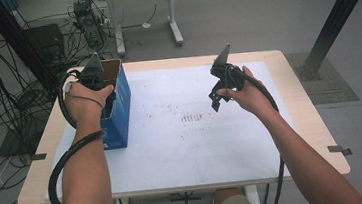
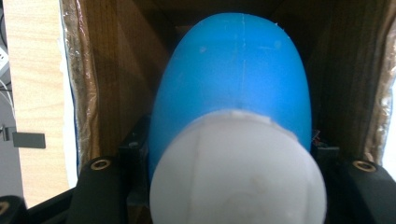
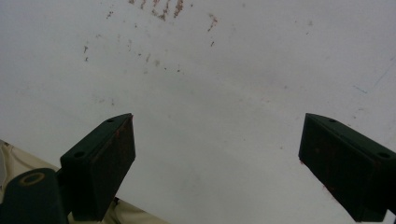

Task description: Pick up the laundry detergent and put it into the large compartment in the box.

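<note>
While dipped into the blue box, left hand-held gripper clamps blue-and-white bottle, right hand-held gripper wide open.

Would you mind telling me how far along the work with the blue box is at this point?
In hand: the left claw is down inside the open box, shut on a blue and white egg-shaped thing; whether it is going in or coming out is unclear. The right claw is open, holding nothing, over the white mat, which is bare apart from brown marks. What is left cannot be judged beyond that.
</note>
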{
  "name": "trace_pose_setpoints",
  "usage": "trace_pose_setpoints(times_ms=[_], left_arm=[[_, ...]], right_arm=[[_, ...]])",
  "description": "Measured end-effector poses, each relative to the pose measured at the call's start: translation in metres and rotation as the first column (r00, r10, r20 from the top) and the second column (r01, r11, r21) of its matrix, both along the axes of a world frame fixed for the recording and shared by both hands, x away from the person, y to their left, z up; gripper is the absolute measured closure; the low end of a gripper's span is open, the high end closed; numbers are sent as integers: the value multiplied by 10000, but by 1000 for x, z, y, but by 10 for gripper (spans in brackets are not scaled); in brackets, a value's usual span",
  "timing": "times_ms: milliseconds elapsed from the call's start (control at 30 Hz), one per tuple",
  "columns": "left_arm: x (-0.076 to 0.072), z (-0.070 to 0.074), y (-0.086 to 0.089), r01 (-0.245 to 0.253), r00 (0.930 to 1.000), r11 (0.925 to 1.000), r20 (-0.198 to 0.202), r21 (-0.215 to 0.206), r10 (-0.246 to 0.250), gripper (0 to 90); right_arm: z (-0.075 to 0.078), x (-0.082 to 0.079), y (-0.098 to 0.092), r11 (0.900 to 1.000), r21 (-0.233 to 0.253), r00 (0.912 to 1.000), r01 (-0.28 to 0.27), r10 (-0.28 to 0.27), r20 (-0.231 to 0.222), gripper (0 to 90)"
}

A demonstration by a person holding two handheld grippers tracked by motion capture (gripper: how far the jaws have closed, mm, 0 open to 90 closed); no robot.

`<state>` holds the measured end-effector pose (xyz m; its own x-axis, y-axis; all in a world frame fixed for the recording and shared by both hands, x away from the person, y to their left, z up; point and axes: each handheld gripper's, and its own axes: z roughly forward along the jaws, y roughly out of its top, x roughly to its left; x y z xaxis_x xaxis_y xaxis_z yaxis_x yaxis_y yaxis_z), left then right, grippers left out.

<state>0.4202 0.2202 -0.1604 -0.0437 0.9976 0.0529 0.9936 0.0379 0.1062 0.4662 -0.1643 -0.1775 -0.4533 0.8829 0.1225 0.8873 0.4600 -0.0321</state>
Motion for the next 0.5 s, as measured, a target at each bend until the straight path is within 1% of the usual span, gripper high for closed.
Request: trace_pose_setpoints(times_ms=[500], left_arm=[[0, 0, -3, 72, 10000, 9999, -25, 69, -72, 375]], right_arm=[[2, -1, -2, 10000, 9, 10000, -16, 15, 37, 107]])
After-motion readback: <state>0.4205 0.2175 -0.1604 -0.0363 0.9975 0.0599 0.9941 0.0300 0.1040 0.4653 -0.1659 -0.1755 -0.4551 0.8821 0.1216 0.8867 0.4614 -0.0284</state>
